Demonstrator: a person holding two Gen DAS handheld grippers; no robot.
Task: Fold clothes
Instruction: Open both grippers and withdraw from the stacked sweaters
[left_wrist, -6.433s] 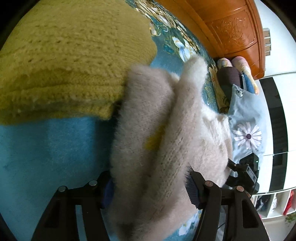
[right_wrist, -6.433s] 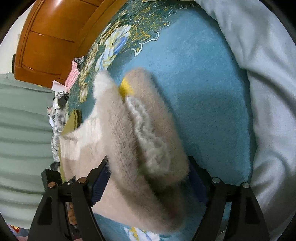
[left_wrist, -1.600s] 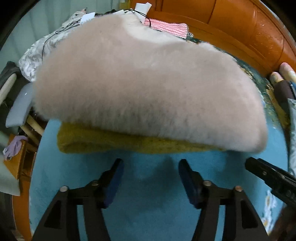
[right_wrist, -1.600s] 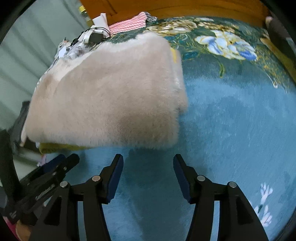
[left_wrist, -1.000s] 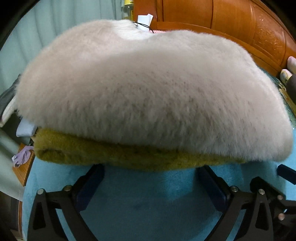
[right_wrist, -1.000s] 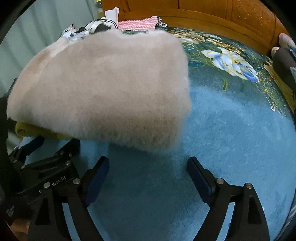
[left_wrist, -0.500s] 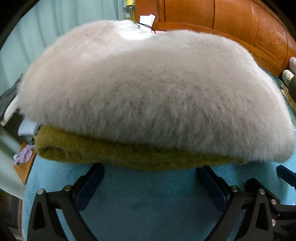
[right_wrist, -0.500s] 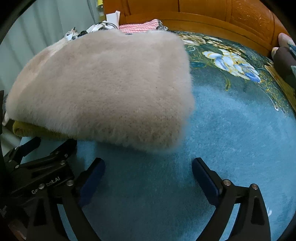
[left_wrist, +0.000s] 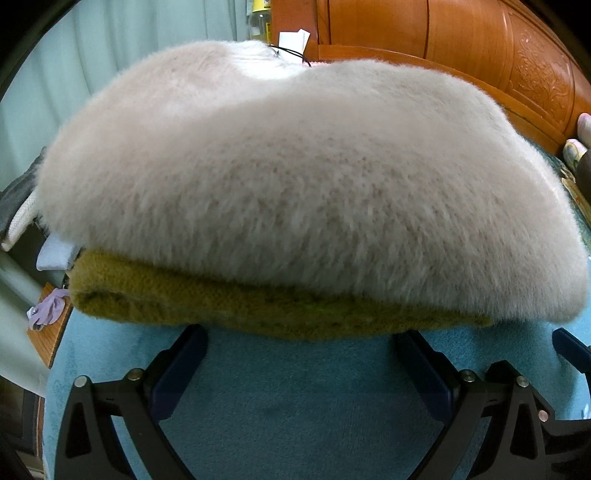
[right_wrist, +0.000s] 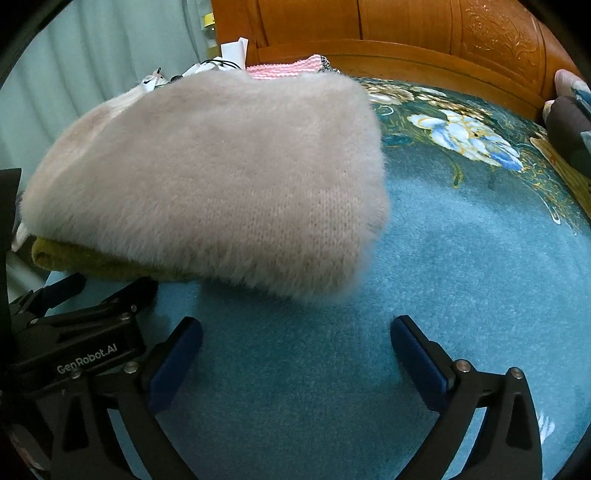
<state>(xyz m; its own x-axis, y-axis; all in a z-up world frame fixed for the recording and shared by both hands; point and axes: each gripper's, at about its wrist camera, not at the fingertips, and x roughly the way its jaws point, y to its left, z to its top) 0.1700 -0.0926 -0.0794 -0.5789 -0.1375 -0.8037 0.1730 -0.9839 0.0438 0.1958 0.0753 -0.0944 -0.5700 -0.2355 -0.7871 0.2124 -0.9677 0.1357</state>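
A folded fluffy beige sweater (left_wrist: 295, 192) lies on top of a folded mustard-yellow knit (left_wrist: 221, 306) on the blue bedspread (left_wrist: 295, 406). My left gripper (left_wrist: 299, 343) is open and empty, its fingertips just under the front edge of the stack. My right gripper (right_wrist: 295, 328) is open and empty, a little in front of the beige sweater (right_wrist: 207, 177), not touching it. The yellow knit (right_wrist: 85, 258) shows at the stack's left edge. The left gripper's body (right_wrist: 74, 332) shows at the left in the right wrist view.
A carved wooden headboard (right_wrist: 406, 33) runs behind the bed. A pink knit (right_wrist: 284, 68) and cables lie behind the stack. The bedspread has a floral border (right_wrist: 461, 136). Pillows (right_wrist: 569, 110) lie at the far right. Curtains and a bedside stand (left_wrist: 51, 325) are at the left.
Both grippers let go of the beige sweater, which now lies folded on the yellow knit. Both then opened wider and came closer and lower to the stack's front edge.
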